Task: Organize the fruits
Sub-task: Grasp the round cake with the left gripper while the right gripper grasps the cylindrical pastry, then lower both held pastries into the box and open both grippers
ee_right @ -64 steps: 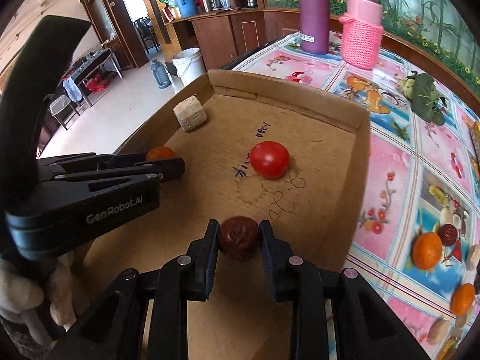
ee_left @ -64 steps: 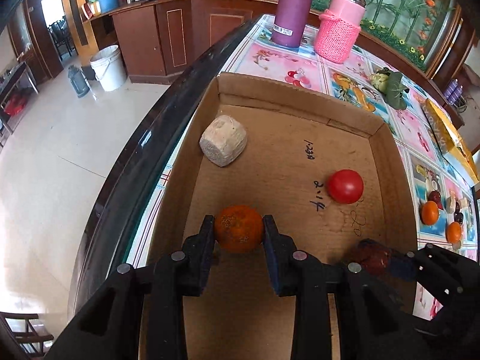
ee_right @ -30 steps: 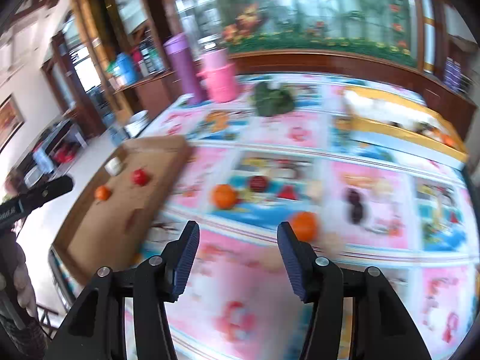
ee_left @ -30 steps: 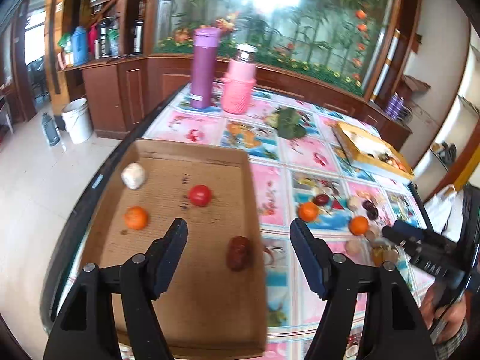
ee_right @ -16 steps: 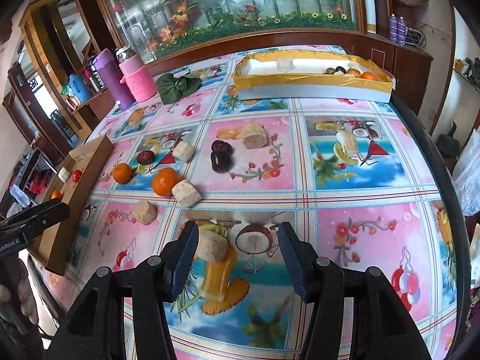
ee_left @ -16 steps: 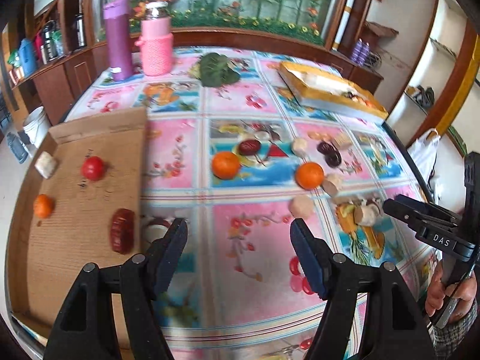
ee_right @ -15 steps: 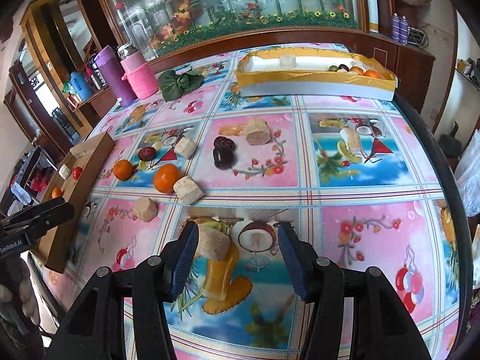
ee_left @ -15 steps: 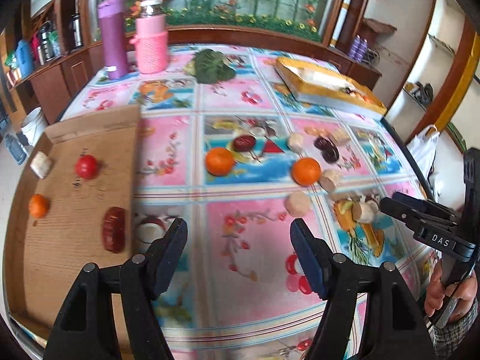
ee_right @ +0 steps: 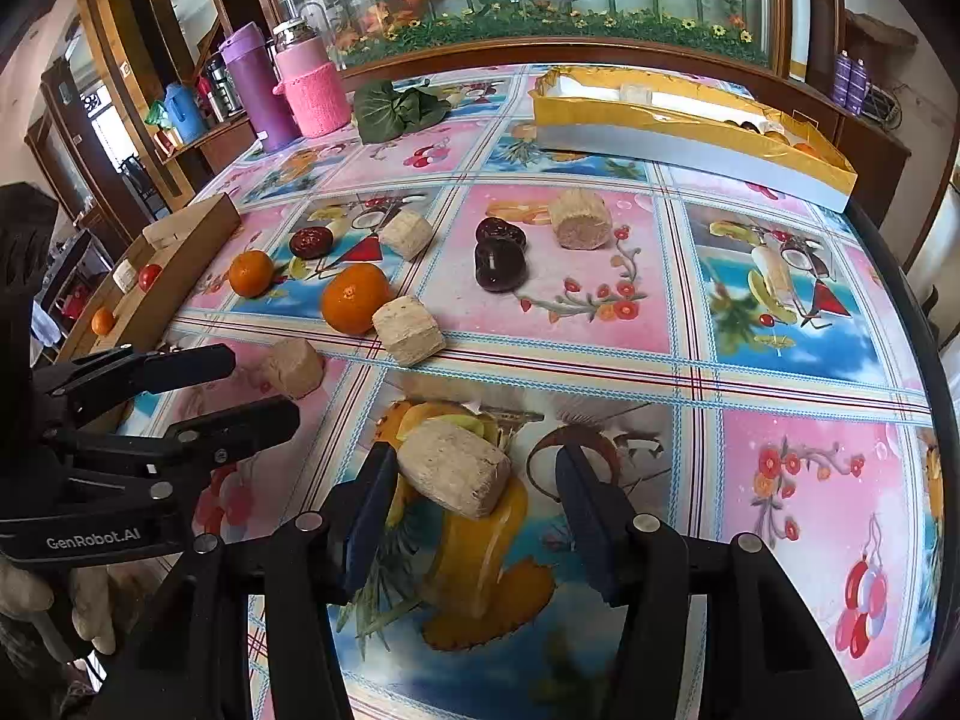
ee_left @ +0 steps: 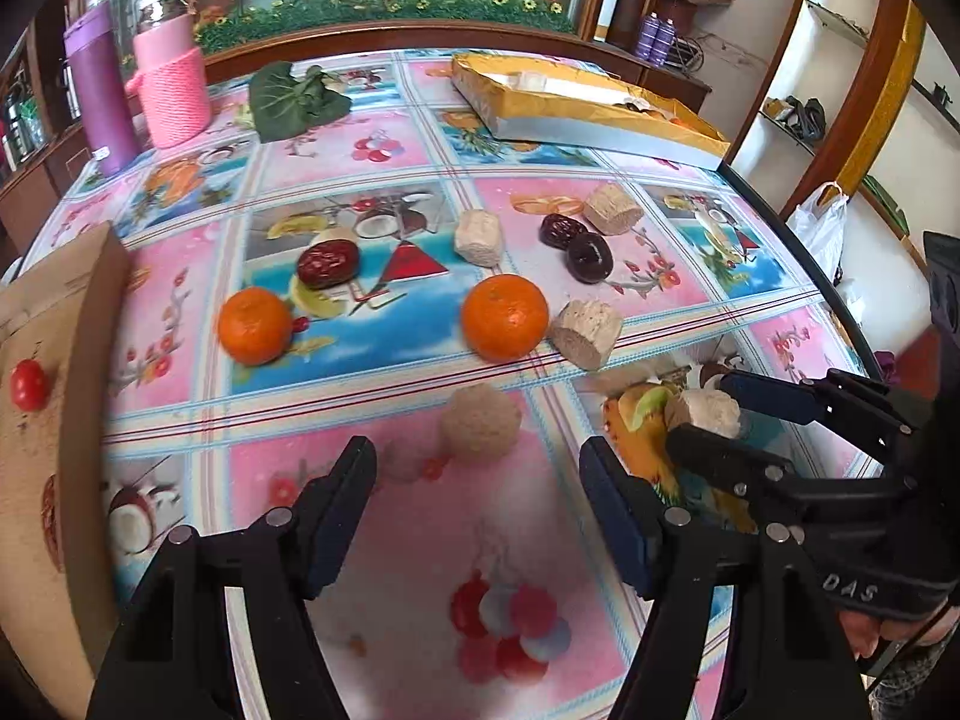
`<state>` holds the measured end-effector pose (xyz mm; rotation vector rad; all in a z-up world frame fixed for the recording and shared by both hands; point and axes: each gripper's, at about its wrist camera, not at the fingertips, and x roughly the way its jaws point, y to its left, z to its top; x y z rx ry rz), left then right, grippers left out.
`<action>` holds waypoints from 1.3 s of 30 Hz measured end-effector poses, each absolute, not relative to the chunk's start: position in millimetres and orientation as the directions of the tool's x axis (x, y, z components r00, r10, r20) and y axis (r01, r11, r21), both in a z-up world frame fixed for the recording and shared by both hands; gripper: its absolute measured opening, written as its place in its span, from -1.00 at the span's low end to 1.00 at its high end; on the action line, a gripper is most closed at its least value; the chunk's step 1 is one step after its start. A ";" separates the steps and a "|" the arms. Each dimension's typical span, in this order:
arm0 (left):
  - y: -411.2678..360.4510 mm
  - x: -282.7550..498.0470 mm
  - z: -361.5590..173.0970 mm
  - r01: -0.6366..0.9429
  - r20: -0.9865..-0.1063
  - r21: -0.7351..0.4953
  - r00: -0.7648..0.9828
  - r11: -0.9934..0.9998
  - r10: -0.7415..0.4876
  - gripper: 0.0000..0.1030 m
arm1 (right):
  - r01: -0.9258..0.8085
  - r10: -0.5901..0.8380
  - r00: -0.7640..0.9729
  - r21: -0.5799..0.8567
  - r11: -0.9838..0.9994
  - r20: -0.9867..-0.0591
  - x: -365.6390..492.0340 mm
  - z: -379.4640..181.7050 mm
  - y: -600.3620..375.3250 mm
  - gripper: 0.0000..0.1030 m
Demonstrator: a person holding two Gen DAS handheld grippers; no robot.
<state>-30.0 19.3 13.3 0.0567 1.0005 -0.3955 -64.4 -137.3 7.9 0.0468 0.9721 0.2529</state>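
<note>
While both of my tools hang over the near part of the table (ee_right: 780,276), neither has hold of anything. My left gripper (ee_left: 477,468) has its jaws apart and they have just been narrowing a little; a pale round lump (ee_left: 481,423) lies on the cloth just ahead of the gap, untouched. My right gripper (ee_right: 474,474) stands open too, with a beige cylindrical block (ee_right: 454,468) lying between the fingers, near the left one, the right finger clear of it. Toward the table's middle sit two oranges (ee_right: 355,298), more beige blocks (ee_right: 408,329) and several dark fruits (ee_right: 500,264). Along the left edge is the cardboard tray (ee_right: 180,264) with a tomato (ee_left: 29,384) inside. At the far right corner lies a yellow box (ee_right: 690,114).
</note>
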 end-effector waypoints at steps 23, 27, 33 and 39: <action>59.7 -70.5 53.2 0.305 -0.745 -0.122 0.601 0.945 -0.290 -0.45 | -0.238 0.180 0.580 0.046 0.970 -0.795 -84.7 28.7 -115.0 -0.21; 108.7 -85.2 68.4 0.206 -0.722 -0.128 0.651 0.970 -0.233 -0.45 | -0.258 0.204 0.593 0.056 0.965 -0.779 -90.7 43.2 -101.3 -0.21; 208.0 -91.3 73.3 -0.053 -0.724 -0.084 0.689 0.995 -0.024 -0.45 | -0.357 0.302 0.592 0.093 0.929 -0.747 -94.8 63.3 -48.3 -0.21; 280.1 -96.3 61.0 -0.228 -0.742 -0.080 0.663 0.970 0.095 -0.44 | -0.480 0.425 0.544 0.147 0.865 -0.724 -92.9 73.8 23.0 -0.21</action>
